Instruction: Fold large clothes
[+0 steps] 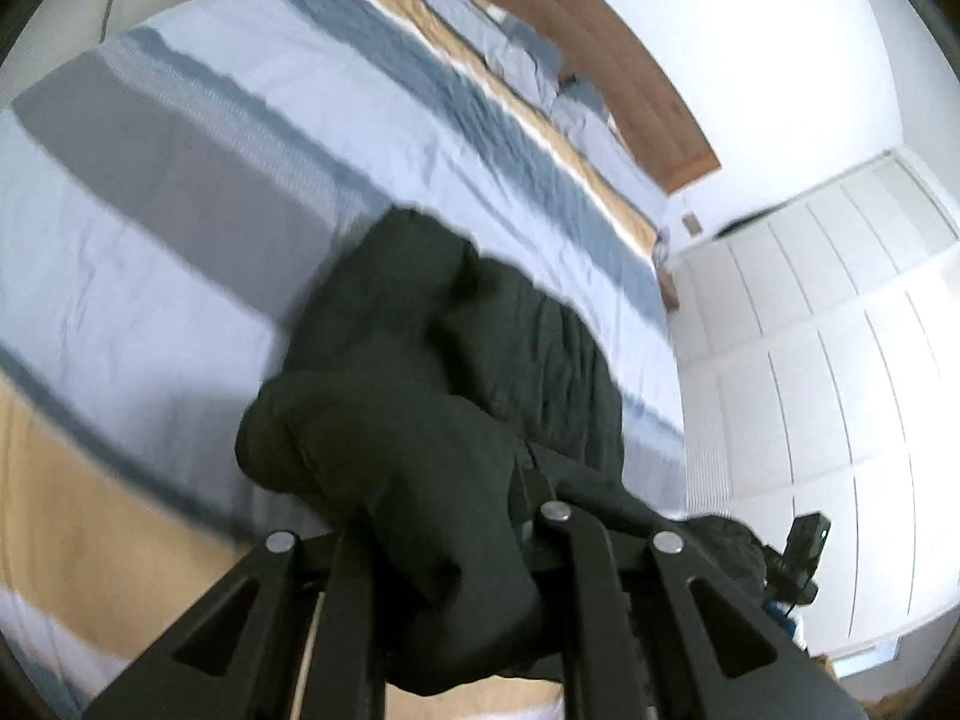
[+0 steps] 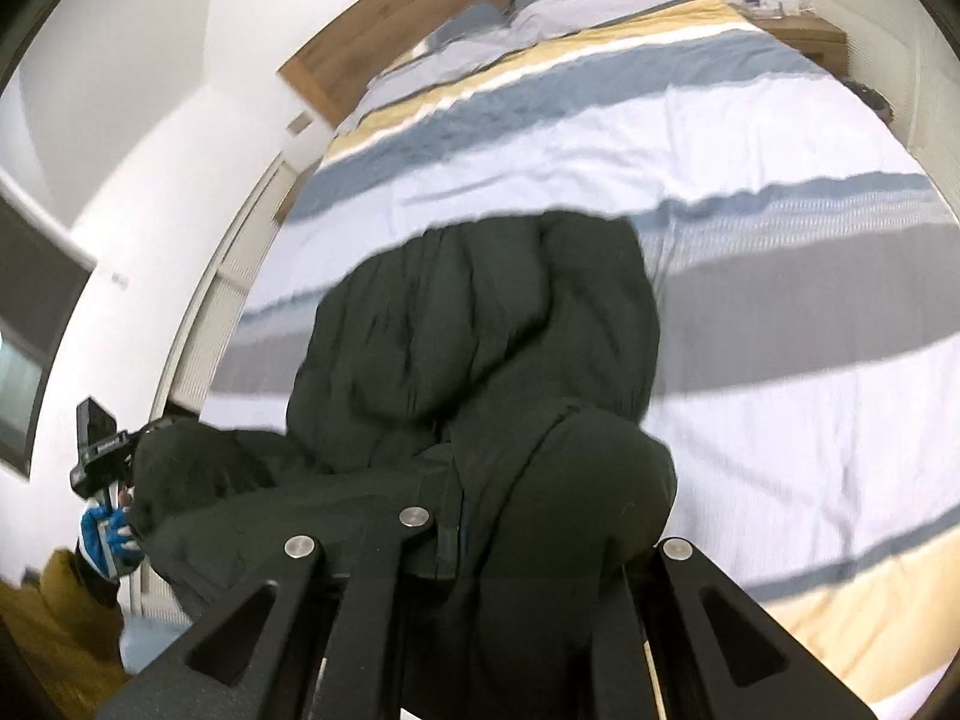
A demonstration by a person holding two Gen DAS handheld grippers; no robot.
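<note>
Black garment (image 1: 420,420) bunches in both closed claws above striped bed (image 1: 180,180).

I count one dark garment (image 1: 408,420), one bed (image 1: 180,192) with one striped duvet (image 2: 750,138), two pillows (image 1: 510,54), one wooden headboard (image 1: 600,30). Two tongs: left tongs (image 1: 444,540), right tongs (image 2: 480,546). One gloved hand (image 2: 108,534). One bedside cabinet (image 2: 804,30).

Below me the bed (image 1: 180,192) wears a striped duvet (image 2: 750,138); pillows (image 1: 516,54), somewhat blurred, lie by the wooden headboard (image 1: 630,60).
</note>
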